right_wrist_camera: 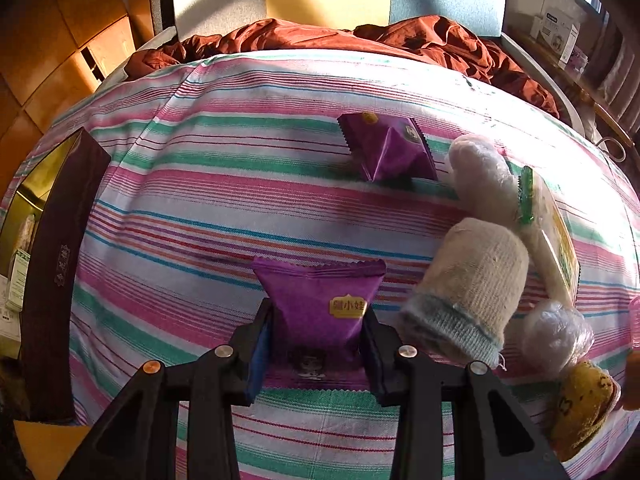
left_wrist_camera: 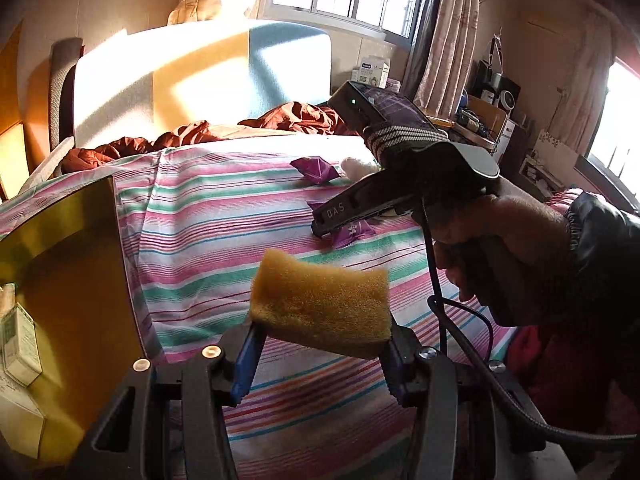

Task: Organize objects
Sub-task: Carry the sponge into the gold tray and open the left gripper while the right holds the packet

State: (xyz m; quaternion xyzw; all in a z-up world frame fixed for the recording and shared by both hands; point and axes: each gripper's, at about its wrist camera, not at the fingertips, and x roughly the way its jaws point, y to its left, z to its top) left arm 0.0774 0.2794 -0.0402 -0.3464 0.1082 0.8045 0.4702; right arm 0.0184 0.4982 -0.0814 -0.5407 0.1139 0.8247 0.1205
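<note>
My left gripper is shut on a yellow sponge and holds it above the striped bedsheet. My right gripper is shut on a purple snack packet that lies on the sheet; it shows in the left wrist view too, with the packet at its tip. A second purple packet lies farther back. A gold-lined dark box stands open at the left, with small cartons inside.
To the right of the held packet lie a knitted sock, a white plastic-wrapped bundle, a flat green-edged packet and a yellow knitted item. A rust-red quilt is bunched at the headboard. A cluttered desk stands at right.
</note>
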